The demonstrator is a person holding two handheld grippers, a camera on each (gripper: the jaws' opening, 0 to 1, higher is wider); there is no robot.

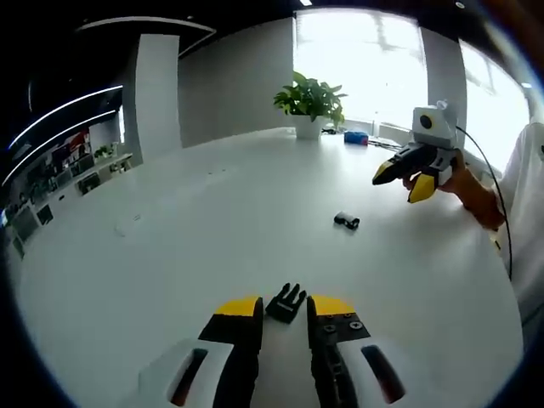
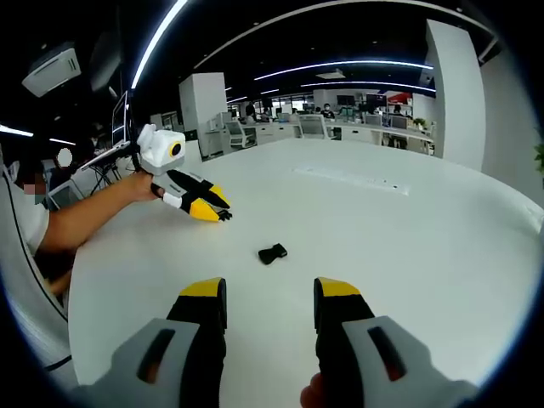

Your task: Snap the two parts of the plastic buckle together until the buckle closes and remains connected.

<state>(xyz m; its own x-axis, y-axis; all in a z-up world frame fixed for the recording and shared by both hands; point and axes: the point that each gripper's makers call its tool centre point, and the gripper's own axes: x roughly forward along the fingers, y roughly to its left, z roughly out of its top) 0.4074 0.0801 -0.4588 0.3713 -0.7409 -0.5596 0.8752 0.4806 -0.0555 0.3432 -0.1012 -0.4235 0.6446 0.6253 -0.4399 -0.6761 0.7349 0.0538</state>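
Observation:
A black pronged buckle part (image 1: 286,302) sits between the yellow tips of my left gripper (image 1: 285,308), which is shut on it. In the right gripper view that left gripper (image 2: 212,208) hangs over the table's left side, with the black part (image 2: 223,215) poking out at its tip. The second buckle part (image 1: 347,221), small and black, lies loose on the white table (image 1: 212,246). In the right gripper view this part (image 2: 273,253) lies just ahead of my right gripper (image 2: 270,293), which is open with nothing in it. My right gripper (image 1: 402,180) hovers beyond and to the right of that part.
A potted plant (image 1: 310,102) and a small blue object (image 1: 357,138) stand at the table's far edge by the windows. The person's arm (image 2: 85,212) reaches in from the left, and a white sleeve (image 1: 527,204) is at the right. Office desks (image 2: 357,129) lie beyond the table.

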